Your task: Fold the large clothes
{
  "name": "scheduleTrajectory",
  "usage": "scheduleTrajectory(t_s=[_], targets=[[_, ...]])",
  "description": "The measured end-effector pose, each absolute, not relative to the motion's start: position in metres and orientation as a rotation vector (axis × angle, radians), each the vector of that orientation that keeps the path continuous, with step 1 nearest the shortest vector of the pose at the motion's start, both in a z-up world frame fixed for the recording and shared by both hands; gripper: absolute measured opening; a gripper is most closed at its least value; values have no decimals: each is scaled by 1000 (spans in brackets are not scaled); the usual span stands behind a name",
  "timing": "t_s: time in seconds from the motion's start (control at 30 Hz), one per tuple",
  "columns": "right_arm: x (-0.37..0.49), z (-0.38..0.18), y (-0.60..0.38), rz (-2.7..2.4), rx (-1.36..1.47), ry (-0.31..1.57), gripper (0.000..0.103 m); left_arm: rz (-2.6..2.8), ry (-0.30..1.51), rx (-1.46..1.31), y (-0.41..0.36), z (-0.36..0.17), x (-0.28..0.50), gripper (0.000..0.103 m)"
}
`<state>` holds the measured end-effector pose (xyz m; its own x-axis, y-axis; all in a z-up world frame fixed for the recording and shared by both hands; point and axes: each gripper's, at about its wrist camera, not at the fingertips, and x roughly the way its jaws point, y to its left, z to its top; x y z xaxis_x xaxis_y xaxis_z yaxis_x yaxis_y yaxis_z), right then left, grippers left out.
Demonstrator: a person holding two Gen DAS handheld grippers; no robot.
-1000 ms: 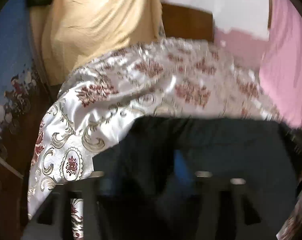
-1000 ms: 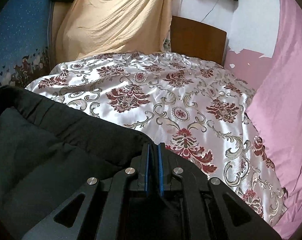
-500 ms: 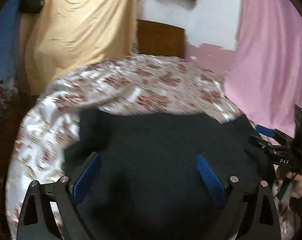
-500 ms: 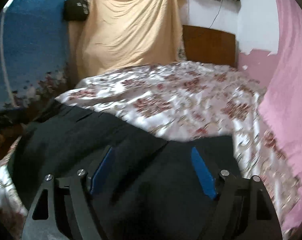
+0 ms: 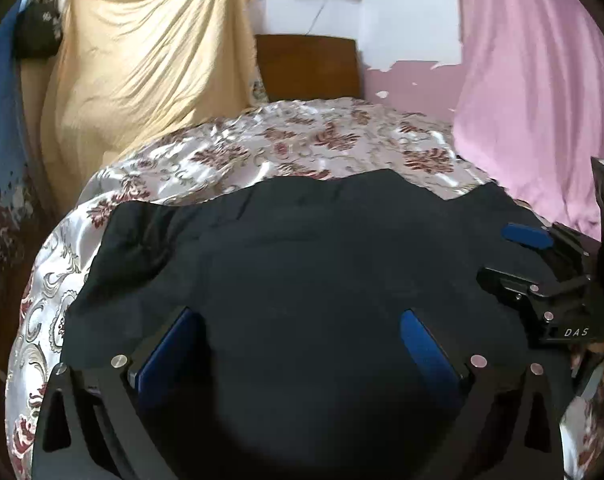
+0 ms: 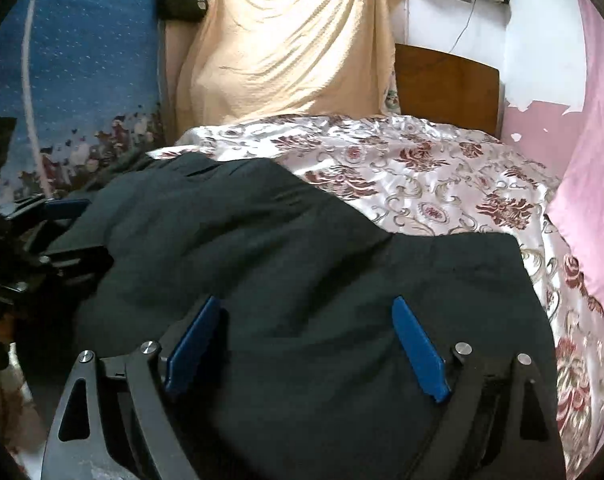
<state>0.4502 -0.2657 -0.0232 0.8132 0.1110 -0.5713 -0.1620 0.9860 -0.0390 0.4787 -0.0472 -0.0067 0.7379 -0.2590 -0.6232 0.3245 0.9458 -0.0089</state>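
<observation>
- Black garment [image 5: 310, 264] lies spread on the bedspread [image 5: 302, 148].
- Left gripper [image 5: 298, 344] above the garment, fingers wide, holding nothing.
- Right gripper [image 6: 306, 336] likewise, fingers wide.

Left tool [image 5: 298, 344] (blue pads apart) over black garment [image 5: 302, 248]

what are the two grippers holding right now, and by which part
Nothing. The left gripper and the right gripper both stand open above the black garment, which lies on the floral bedspread; neither pinches the cloth.
</observation>
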Motion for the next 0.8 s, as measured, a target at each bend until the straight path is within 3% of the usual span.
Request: scheduleTrajectory(t_s=[0.33,0.8], targets=[[506,-35,-287,57,-50,636,86,-253,741,-62,-12,-29,535,103],[545,-62,-307,117,61,685,99,-303,742,-156,-4,-51,553,103]])
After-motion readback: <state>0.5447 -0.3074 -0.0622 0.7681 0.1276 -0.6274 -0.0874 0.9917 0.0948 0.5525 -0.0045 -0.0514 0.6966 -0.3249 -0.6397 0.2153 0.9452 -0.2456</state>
